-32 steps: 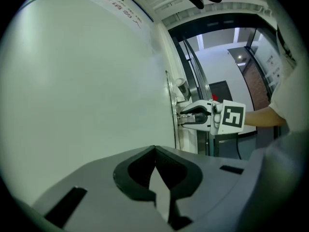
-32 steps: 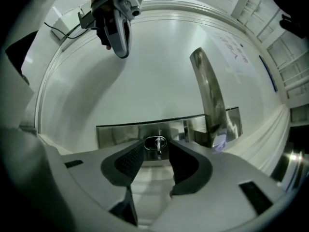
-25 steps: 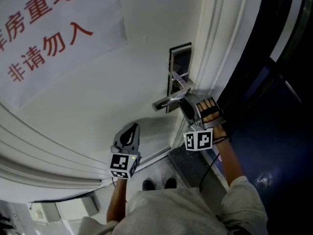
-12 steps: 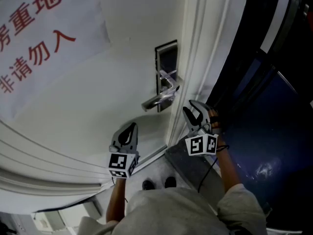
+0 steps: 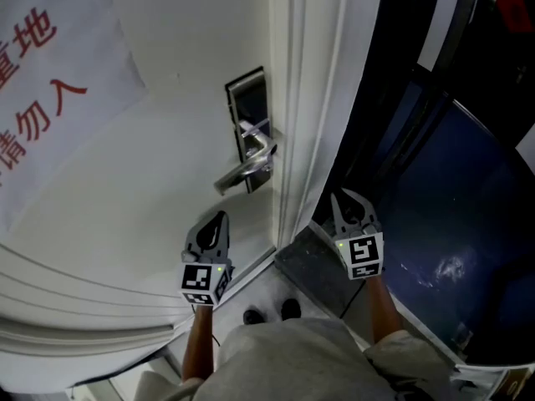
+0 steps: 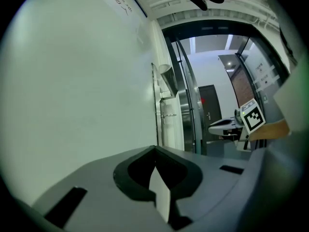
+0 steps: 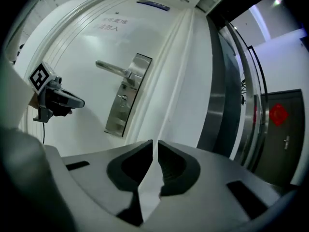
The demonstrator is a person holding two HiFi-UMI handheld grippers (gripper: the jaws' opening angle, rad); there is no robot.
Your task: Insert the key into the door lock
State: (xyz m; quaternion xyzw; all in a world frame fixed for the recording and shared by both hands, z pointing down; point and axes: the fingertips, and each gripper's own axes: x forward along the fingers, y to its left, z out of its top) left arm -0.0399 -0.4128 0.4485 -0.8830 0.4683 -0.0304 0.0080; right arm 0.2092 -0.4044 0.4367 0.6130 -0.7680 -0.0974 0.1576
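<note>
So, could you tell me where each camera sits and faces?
Head view: on the person's head, steeply down the white door at its lever handle; forearms, torso, shoes show.
Left gripper view: on the left gripper, along the door; shut jaws show.
Right gripper view: on the right gripper, facing the handle; empty jaws have just been closing.
Shared: each gripper view shows the other gripper.

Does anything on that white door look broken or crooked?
Nothing stands out. The silver metal lock plate sits flat against the white door. Its silver lever handle looks whole, and the white paper sign with red writing lies smooth on the door.
</note>
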